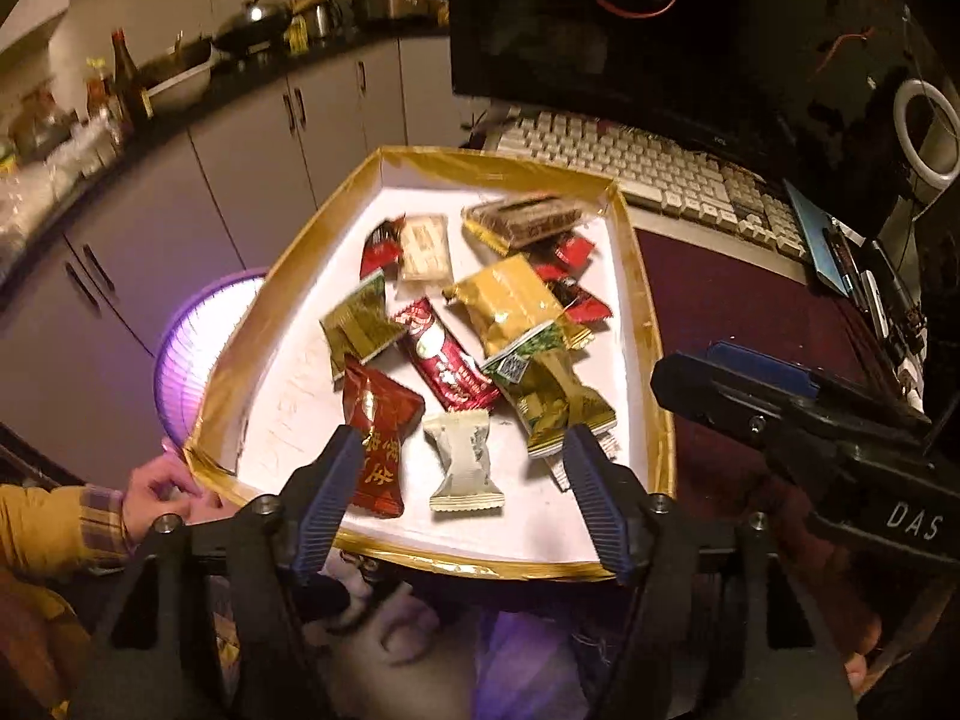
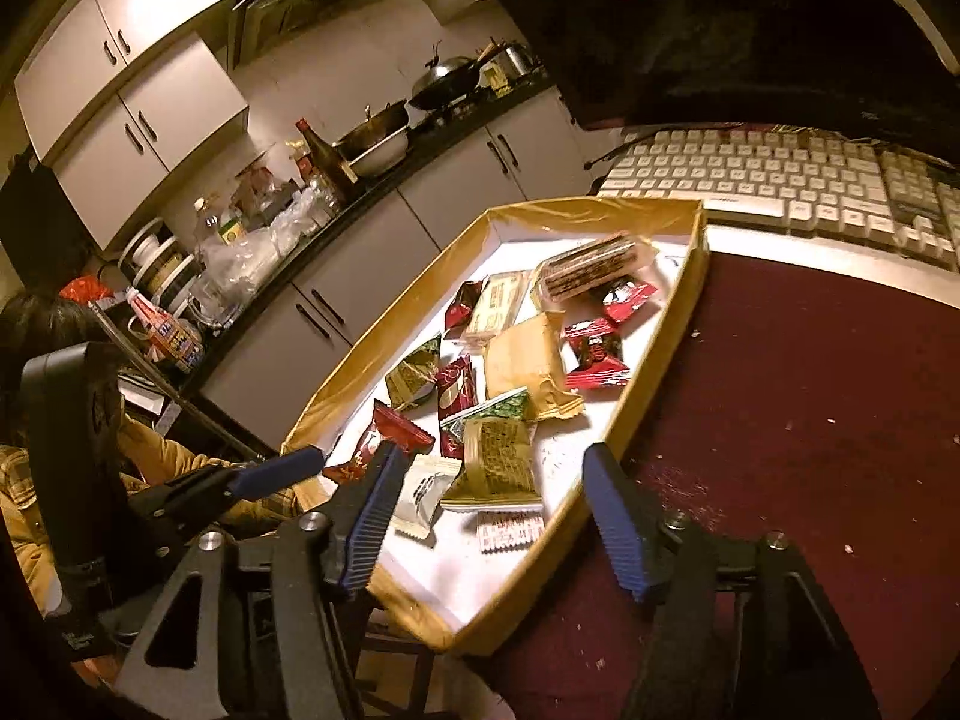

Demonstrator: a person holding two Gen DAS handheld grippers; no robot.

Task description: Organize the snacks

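A shallow tray (image 1: 498, 159) with a gold rim and white floor holds several wrapped snacks. Among them are a red packet (image 1: 378, 420), a cream candy (image 1: 465, 462), a green-gold packet (image 1: 558, 402), a gold packet (image 1: 510, 300) and a brown wafer pack (image 1: 528, 219). My left gripper (image 1: 461, 433) hangs open over the tray's near end, above the cream candy, gripping nothing. In the right wrist view my right gripper (image 2: 492, 453) is open above the green-gold packet (image 2: 498, 456) near the tray (image 2: 600, 207) rim, also empty.
A white keyboard (image 2: 780, 180) and a dark monitor (image 1: 660, 30) stand behind the tray. A maroon mat (image 2: 810, 420) covers the table to its right. A person's hand (image 1: 162, 480) rests at the tray's near left corner. A purple-lit basket (image 1: 192, 348) sits below the table edge.
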